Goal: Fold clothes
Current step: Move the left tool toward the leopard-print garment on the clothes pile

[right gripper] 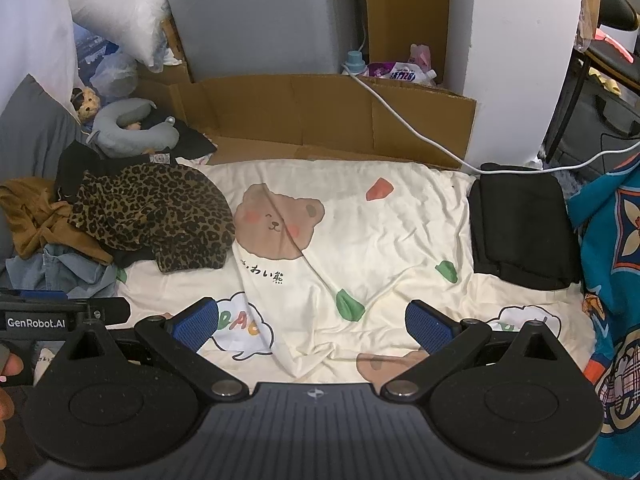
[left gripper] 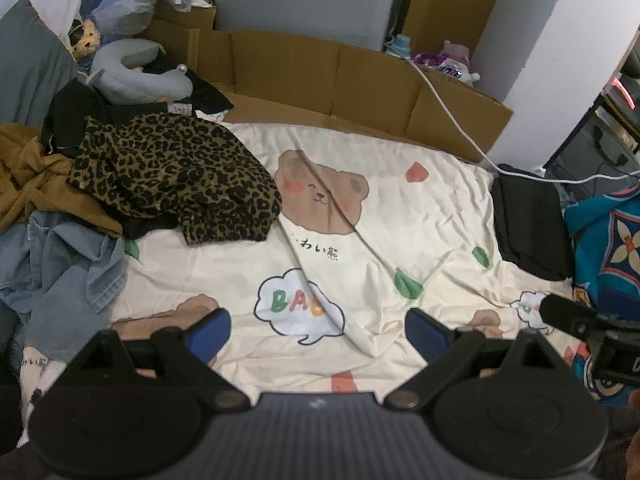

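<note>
A heap of unfolded clothes lies at the left of the bed: a leopard-print garment (left gripper: 176, 176) (right gripper: 156, 216) on top, a brown garment (left gripper: 36, 184) (right gripper: 40, 216) and a blue denim piece (left gripper: 60, 276) (right gripper: 76, 272) beside it. A folded black garment (left gripper: 528, 228) (right gripper: 520, 232) rests at the right edge of the cream bear-print sheet (left gripper: 400, 216) (right gripper: 380, 240). My left gripper (left gripper: 318, 336) hovers open over the sheet's near part, holding nothing. My right gripper (right gripper: 312, 326) is also open and empty above the sheet.
A grey neck pillow (left gripper: 132, 76) (right gripper: 132, 128) and a small plush toy (left gripper: 84, 40) sit behind the heap. Flattened cardboard (left gripper: 340, 76) (right gripper: 340, 120) lines the far side, crossed by a white cable (left gripper: 452, 116) (right gripper: 420, 132). A teal patterned fabric (left gripper: 612, 240) (right gripper: 612, 260) lies at the right.
</note>
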